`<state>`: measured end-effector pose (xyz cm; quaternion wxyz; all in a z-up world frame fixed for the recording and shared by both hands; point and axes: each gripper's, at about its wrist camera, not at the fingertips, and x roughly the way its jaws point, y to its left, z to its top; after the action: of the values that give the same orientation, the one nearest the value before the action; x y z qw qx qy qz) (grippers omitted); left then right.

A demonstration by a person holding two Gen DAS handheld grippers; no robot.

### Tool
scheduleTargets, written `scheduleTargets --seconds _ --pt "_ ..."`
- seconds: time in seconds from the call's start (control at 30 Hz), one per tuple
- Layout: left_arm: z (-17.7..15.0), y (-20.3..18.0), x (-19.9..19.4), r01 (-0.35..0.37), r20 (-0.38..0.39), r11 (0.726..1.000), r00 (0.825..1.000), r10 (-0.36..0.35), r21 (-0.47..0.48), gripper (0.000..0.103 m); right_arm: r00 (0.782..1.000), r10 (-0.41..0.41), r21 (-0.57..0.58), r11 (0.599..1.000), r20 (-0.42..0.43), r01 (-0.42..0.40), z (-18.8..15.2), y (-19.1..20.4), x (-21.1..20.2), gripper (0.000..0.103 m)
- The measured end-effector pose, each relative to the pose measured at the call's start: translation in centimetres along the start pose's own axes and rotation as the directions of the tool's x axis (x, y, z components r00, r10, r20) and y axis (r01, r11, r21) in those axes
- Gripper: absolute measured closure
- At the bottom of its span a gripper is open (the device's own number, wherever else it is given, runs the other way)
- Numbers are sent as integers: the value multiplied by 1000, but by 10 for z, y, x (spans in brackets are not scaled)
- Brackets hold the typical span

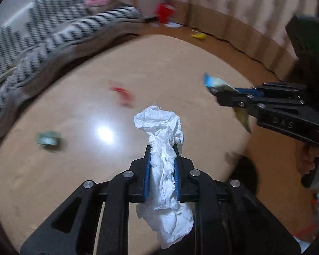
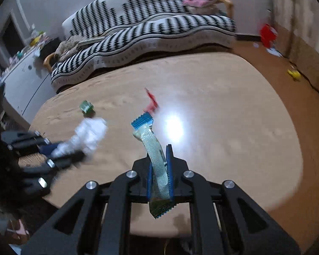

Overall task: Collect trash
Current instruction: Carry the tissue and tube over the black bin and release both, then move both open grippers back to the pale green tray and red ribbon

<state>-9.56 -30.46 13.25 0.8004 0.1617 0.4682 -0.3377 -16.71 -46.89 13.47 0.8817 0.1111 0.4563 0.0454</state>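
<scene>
- Left gripper (image 1: 162,165): clamped on a crumpled white tissue (image 1: 164,170) at lower centre of the left wrist view; the tissue sticks out above the blue pads and hangs below them.
- Right gripper (image 2: 159,170): clamped on a pale green wrapper (image 2: 157,165) with blue zigzag ends, at lower centre of the right wrist view; the wrapper curves up and to the left from the pads.
- Tan table (image 1: 180,63): fills the middle of both views, with a bright glare spot near centre.
- Red wrapper (image 1: 122,93): lies on the table above centre, blurred.
- Green wrapper (image 1: 46,140): lies on the table at left of the left wrist view, well apart from the red wrapper.
- Striped sofa (image 2: 148,27): black and white, beyond the table at upper left to top.
- Red item (image 1: 163,11) and yellow item (image 1: 198,35): on the floor at upper right, too blurred to identify.
</scene>
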Motion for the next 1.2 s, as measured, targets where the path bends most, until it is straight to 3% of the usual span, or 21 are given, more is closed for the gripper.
scheduleTargets --seconds 0.13,0.2,0.33,0.4,0.57,0.83,0.93,0.97,1.0,1.03,1.07,1.2 --pt "-27 -83 25 137 -45 989 990 -134 50 86 999 -49 124 991 -10 49 -72 -58 -36 91" --pt "-46 -124 45 213 -95 975 974 -207 66 86 997 -69 229 970 -37 76 -119 -96 -47 91" --pt "-79 -182 86 220 -188 958 965 -185 185 86 990 -78 355 928 -120 116 -185 -140 -44 92" --pt "-91 -194 107 258 -260 951 943 -210 168 86 989 -65 402 908 -131 113 -211 -155 -44 91" --pt "-96 -207 119 269 -298 948 931 -211 170 86 989 -28 431 898 -148 90 -233 -161 -33 91" --pt "-101 -211 127 271 -318 949 924 -211 158 86 986 7 438 896 -167 68 -231 -163 -12 91" --pt "-99 -214 133 231 -317 959 933 -171 163 83 983 7 450 890 -184 78 -228 -166 -3 91" --pt "-98 -215 134 221 -314 962 935 -162 163 66 982 16 464 883 -187 74 -228 -170 0 86" --pt "-99 -213 134 225 -315 962 934 -168 153 19 981 11 475 876 -195 85 -227 -172 2 75" --pt "-99 -210 134 230 -305 963 935 -179 142 5 981 1 481 872 -192 93 -226 -172 4 29" --pt "-99 -207 129 235 -270 963 943 -193 134 6 986 -15 489 867 -168 97 -225 -173 3 9" --pt "-99 -193 118 234 -269 963 944 -191 137 6 983 -22 522 845 -181 115 -221 -180 7 8"
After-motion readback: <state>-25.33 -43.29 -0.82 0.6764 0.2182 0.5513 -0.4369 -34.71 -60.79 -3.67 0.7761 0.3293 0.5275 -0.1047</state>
